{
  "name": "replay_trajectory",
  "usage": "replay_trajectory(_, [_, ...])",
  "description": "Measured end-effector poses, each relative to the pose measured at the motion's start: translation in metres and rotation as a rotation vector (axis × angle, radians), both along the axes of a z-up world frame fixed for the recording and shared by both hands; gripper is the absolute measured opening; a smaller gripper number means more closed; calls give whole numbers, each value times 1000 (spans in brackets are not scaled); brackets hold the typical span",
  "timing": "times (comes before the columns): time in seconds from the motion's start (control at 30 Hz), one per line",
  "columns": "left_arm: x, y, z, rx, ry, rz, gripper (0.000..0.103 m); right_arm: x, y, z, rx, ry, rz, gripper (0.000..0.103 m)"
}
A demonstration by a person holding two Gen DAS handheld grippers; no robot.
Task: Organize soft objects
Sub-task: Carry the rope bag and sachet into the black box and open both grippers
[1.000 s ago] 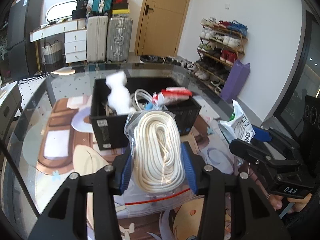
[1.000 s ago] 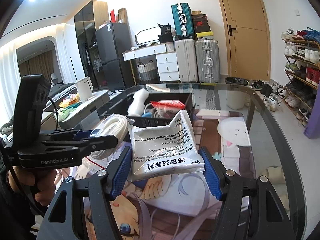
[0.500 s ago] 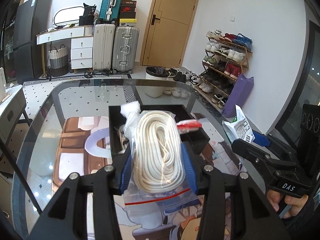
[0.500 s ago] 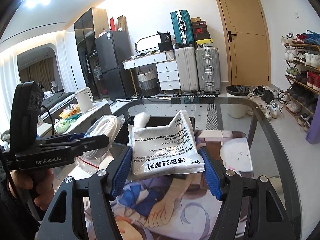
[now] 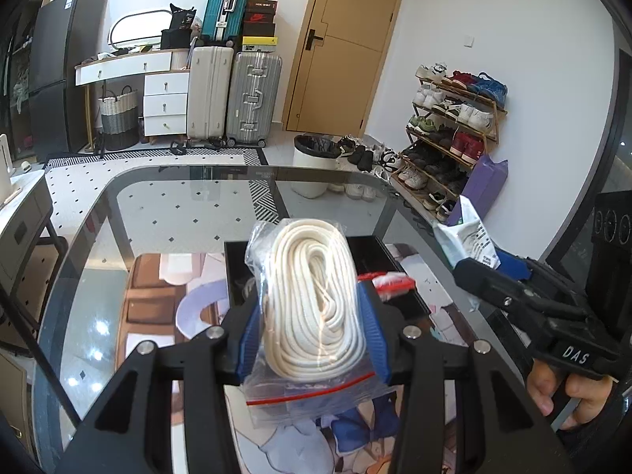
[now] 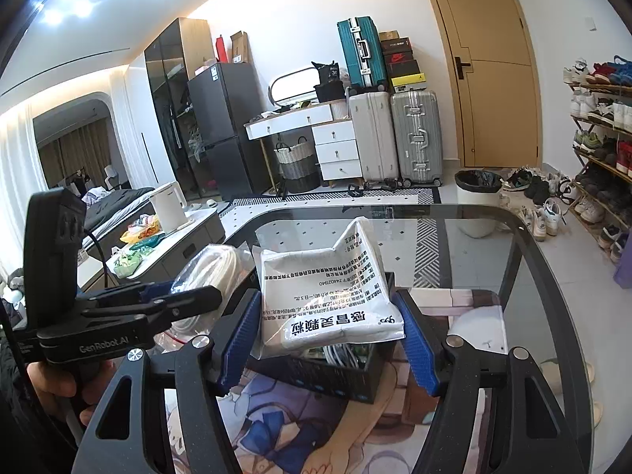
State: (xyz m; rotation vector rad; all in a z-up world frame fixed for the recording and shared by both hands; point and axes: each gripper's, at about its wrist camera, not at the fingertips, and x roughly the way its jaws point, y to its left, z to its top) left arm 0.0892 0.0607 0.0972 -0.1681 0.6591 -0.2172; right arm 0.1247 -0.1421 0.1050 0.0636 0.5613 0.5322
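A clear zip bag of coiled white rope (image 5: 312,300) is pinched between the blue pads of my left gripper (image 5: 312,328), which is shut on it and holds it above a black bin (image 5: 371,256). My right gripper (image 6: 331,328) is shut on a white medicine pouch (image 6: 328,292) with black print, held over the same black bin (image 6: 339,379). The right gripper also shows in the left wrist view (image 5: 509,276) with the pouch (image 5: 470,237). In the right wrist view, the left gripper (image 6: 170,296) and rope bag (image 6: 213,264) show at the left. A red-and-white packet (image 5: 389,280) lies in the bin.
The bin stands on a glass table (image 5: 166,205) over a printed mat (image 6: 308,434). Beyond the table's far edge are suitcases (image 5: 252,98), a white waste bin (image 5: 314,166), a shoe rack (image 5: 454,126) and a door (image 5: 343,47). A hand (image 5: 568,391) grips the right tool.
Both grippers have risen and drawn back with their bags. The black bin now sits lower and is mostly hidden behind the rope bag and the pouch.
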Motion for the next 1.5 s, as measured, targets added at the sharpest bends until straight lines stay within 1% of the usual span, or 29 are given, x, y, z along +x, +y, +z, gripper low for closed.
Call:
replay_trajectory(0.2, [16, 1, -3, 18, 15, 7, 45, 22, 6, -4, -10, 24, 9, 68])
replay_trajectory(0.6, [41, 0, -21, 60, 44, 19, 45, 55, 16, -20, -39, 77, 21, 68])
replay_trajectory(0.97, [55, -3, -34, 75, 63, 11, 45, 70, 28, -34, -57, 98, 41, 68])
replay_trajectory(1.23, [63, -3, -44, 89, 74, 9, 45, 79, 35, -39, -77, 108, 45, 68])
replay_trajectory(1.33, [66, -2, -48, 89, 90, 6, 46, 82, 36, -41, -79, 111, 48, 74])
replay_trajectory(1.4, [67, -2, -49, 81, 95, 1, 49, 82, 35, -41, -76, 106, 48, 74])
replay_trajectory(1.47, [66, -2, -49, 86, 91, 5, 61, 82, 35, -42, -77, 105, 51, 76])
replay_trajectory(1.5, [65, -2, -48, 87, 84, 8, 63, 80, 33, -42, -80, 102, 45, 77])
